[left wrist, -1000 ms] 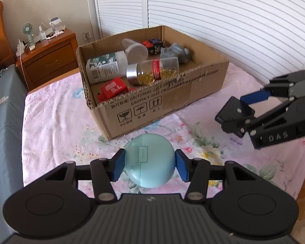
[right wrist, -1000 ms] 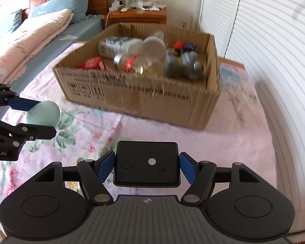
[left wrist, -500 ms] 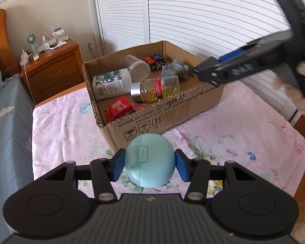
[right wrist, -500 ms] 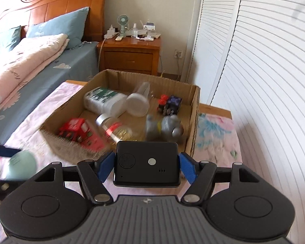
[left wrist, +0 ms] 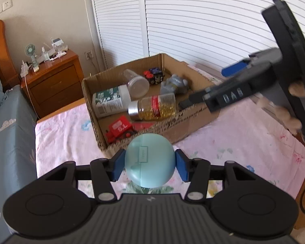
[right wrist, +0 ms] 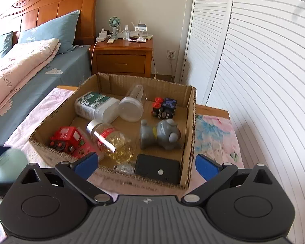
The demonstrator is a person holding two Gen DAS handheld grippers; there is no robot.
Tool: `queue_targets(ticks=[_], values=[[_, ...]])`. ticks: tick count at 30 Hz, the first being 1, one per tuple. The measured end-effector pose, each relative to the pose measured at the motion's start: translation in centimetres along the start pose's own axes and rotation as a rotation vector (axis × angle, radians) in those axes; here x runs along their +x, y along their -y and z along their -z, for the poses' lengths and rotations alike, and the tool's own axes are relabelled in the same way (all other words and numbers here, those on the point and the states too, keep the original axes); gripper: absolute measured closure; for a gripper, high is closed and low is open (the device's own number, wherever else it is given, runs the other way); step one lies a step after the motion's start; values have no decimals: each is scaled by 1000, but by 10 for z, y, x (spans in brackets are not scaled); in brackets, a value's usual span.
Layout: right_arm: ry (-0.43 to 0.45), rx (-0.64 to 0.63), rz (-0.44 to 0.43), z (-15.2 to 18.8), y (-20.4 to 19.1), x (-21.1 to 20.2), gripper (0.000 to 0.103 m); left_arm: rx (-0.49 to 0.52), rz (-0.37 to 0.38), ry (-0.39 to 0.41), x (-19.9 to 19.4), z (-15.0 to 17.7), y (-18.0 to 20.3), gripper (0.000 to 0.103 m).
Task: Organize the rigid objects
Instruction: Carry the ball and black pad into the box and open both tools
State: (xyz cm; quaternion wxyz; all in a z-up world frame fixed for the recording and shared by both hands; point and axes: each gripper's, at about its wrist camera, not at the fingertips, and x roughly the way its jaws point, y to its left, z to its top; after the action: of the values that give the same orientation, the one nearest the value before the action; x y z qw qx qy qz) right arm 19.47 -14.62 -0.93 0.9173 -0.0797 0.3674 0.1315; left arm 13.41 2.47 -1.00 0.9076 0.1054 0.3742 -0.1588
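Observation:
My left gripper [left wrist: 150, 163] is shut on a pale blue egg-shaped case [left wrist: 149, 162], held above the floral sheet in front of the cardboard box [left wrist: 193, 120]. My right gripper [right wrist: 146, 163] hovers over the box's near right corner, its jaws opening wide with nothing pressed between them. A black rectangular device [right wrist: 157, 168] lies in the box just below it. The box [right wrist: 190, 138] also holds a red toy [right wrist: 68, 140], a jar of yellow capsules [right wrist: 111, 140], a white bottle [right wrist: 95, 106], a clear cup [right wrist: 132, 107], a dark cube toy [right wrist: 164, 107] and a grey figurine [right wrist: 162, 134].
The box sits on a floral sheet [left wrist: 244, 142] over a low table. A wooden nightstand [right wrist: 122, 59] with a small fan stands behind. A bed with pillows [right wrist: 20, 61] lies to the left, and louvered white doors [right wrist: 254, 71] close off the right.
The right gripper moved over the box, opened and let go of the black device, which now lies in the box's near corner. The left gripper rose slightly, still holding the blue case.

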Motion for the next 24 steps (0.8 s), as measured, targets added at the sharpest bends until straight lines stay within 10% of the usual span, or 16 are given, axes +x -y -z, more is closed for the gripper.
queue_targets(ticks=[24], values=[[-18, 185, 53, 45, 12, -41, 0, 32, -33, 8, 70, -93, 7, 52]])
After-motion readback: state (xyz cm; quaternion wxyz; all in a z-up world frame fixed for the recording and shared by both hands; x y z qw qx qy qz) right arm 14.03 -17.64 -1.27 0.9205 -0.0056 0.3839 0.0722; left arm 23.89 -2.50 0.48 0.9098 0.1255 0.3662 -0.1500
